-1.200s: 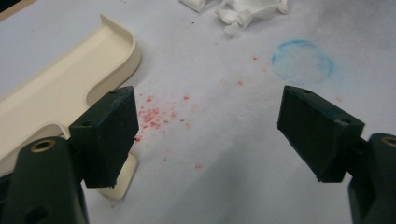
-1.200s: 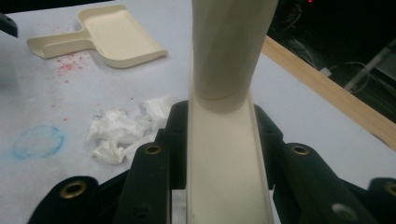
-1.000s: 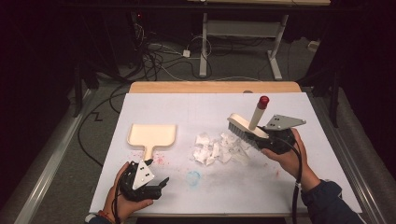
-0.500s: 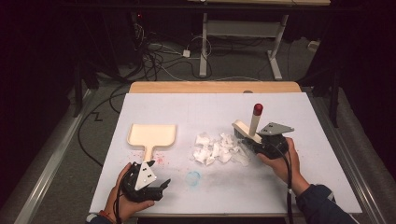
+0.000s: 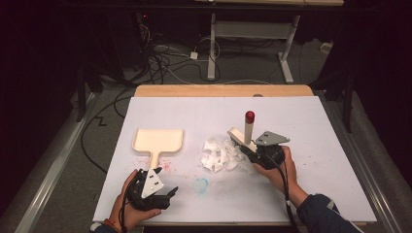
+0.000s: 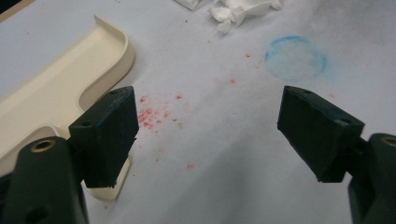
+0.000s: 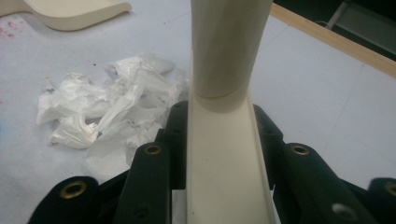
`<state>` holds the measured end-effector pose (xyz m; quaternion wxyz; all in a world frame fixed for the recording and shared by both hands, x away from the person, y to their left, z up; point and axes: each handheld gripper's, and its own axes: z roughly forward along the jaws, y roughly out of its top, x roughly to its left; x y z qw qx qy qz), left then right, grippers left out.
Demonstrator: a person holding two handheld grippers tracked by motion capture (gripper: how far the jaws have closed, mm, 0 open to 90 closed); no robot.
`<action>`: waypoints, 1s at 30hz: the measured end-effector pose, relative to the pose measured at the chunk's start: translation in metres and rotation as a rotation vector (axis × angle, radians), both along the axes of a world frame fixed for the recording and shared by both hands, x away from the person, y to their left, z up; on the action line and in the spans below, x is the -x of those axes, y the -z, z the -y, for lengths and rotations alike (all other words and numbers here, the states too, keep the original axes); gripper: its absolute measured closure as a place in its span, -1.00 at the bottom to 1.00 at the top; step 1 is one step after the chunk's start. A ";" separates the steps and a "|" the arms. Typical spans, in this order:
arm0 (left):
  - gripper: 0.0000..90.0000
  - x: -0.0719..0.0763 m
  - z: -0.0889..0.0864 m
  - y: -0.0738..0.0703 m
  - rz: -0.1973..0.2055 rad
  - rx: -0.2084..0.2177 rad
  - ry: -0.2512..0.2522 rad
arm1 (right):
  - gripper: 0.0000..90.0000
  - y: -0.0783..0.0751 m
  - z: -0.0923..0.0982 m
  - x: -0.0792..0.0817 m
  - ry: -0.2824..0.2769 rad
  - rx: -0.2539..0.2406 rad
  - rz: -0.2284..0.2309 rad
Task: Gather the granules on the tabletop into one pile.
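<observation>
- Cream-coloured brush [image 5: 241, 139], red-capped at its handle tip, sits pinched in our right gripper [image 5: 265, 150]; over the last second we have drawn it left and lowered it, so its head now touches the right edge of the crumpled paper scraps [image 5: 219, 154].
- We judge a sweep leftward is beginning.
- Our left gripper [image 5: 154, 194] has stayed at the near left, jaws spread and empty, just beside the cream dustpan [image 5: 158, 141] handle.
- Dustpan lies unmoved, left of the scraps, not yet held steady.
- Red specks and a blue ring stain [image 6: 295, 57] mark the white table sheet [image 5: 320, 126].
</observation>
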<state>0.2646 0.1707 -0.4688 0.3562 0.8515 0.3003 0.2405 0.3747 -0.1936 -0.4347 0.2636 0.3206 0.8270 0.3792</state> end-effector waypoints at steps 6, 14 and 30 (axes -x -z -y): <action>-0.56 0.000 -0.001 -0.001 0.010 -0.001 -0.001 | 0.51 -0.005 0.004 0.000 0.012 -0.005 0.028; -0.56 0.000 -0.002 -0.001 0.000 0.007 -0.006 | 0.51 -0.020 0.019 0.001 -0.003 -0.070 0.052; -0.56 0.000 -0.002 0.000 -0.010 0.005 -0.001 | 0.51 -0.038 0.024 0.014 -0.096 -0.131 0.054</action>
